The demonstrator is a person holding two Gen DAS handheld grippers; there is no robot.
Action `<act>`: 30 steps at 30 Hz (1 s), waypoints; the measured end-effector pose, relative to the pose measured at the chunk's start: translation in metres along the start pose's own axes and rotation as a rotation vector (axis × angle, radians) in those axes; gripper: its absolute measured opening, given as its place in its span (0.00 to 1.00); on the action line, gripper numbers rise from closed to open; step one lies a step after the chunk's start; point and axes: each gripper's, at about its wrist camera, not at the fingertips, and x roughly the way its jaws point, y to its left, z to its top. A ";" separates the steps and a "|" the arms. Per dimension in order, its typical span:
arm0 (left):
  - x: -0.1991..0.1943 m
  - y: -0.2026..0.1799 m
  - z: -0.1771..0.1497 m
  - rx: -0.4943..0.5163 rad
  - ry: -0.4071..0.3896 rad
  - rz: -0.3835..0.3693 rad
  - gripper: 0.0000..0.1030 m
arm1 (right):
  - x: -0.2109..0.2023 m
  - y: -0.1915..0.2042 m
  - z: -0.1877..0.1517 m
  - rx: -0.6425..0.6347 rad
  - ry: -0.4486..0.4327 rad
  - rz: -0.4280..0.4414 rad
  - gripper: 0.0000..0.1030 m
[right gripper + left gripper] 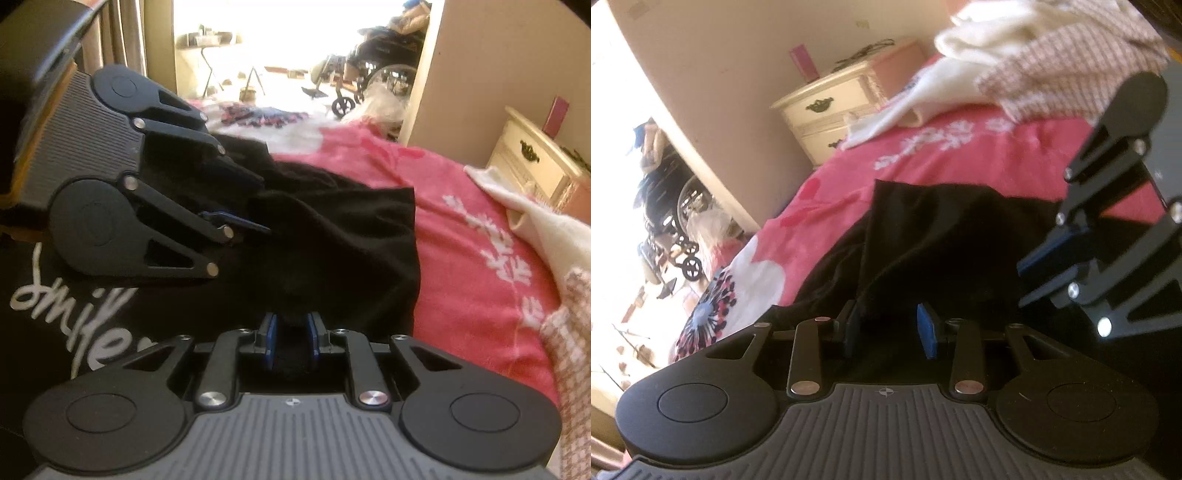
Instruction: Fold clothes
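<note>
Bedroom, daylight strong through the doorway; work surface is a bed with a pink spread (465, 258), white floral print.

Right tongs (291, 341): blue pads close together, a fold of the black garment (343, 236) bunched between them and pinched. Gripping the garment.

Left tongs (892, 330): blue pads stand apart, black cloth lying just past and between them. From the right wrist view the left tongs (255, 206) reach into the garment with cloth between the fingers, but contact of the pads on the cloth is not clear. No earlier picture to compare.

Black garment lies spread on the near part of the bed, under both tongs, crumpled with one raised fold. White script lettering (55, 295) shows on the black cloth at the near left of the right wrist view.

Farther on the bed: a white garment (990, 40) and a pink checked garment (1071, 70), heaped together, apart from the black one.

Beyond the bed: cream nightstand (827, 107) against the wall, dark drawer pulls. Wheelchair (376, 70) out past the doorway, overexposed.
</note>
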 end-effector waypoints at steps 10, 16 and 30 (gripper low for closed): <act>-0.022 0.028 -0.002 -0.207 -0.064 -0.039 0.02 | -0.032 -0.007 0.012 0.074 -0.112 0.043 0.02; -0.025 0.043 -0.009 -0.269 -0.055 -0.017 0.02 | -0.026 0.010 0.012 0.016 -0.107 0.069 0.02; 0.006 0.069 -0.010 -0.571 0.060 -0.169 0.29 | -0.021 0.006 0.003 0.041 -0.080 0.067 0.02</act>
